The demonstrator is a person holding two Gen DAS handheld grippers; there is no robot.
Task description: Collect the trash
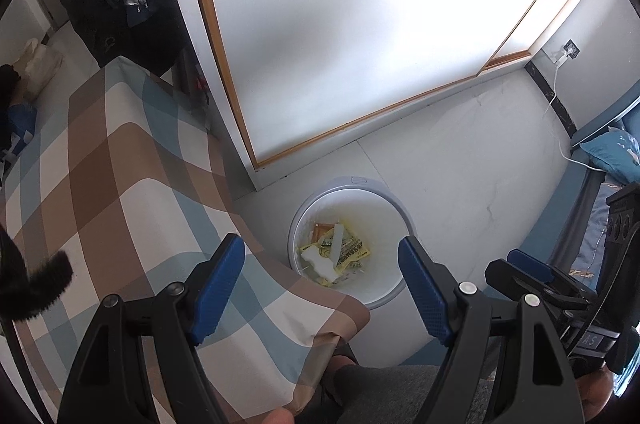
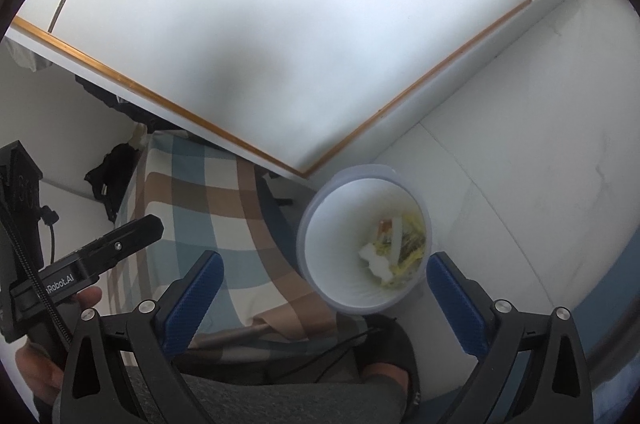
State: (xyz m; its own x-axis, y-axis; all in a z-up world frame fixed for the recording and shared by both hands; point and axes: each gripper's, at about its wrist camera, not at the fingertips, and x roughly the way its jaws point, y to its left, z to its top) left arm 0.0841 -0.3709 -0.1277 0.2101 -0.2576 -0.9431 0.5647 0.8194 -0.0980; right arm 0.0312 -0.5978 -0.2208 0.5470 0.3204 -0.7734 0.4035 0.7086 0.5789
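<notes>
Both tools released and empty: left tool (image 1: 322, 290), right tool (image 2: 324, 298); round white plastic trash bin (image 2: 320, 280) lower centre, wrappers (image 2: 400, 248) inside; risk: plaid-clothed desk (image 1: 120, 164) edge just beside the rim could snag the next reach.

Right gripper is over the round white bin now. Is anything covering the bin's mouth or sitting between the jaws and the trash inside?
Nothing visible blocks it. The round white bin has no lid on, and the yellow wrappers and white tissue lie exposed at its bottom. The right gripper is open and empty. The checked tablecloth hangs beside the bin, clear of its mouth.
</notes>
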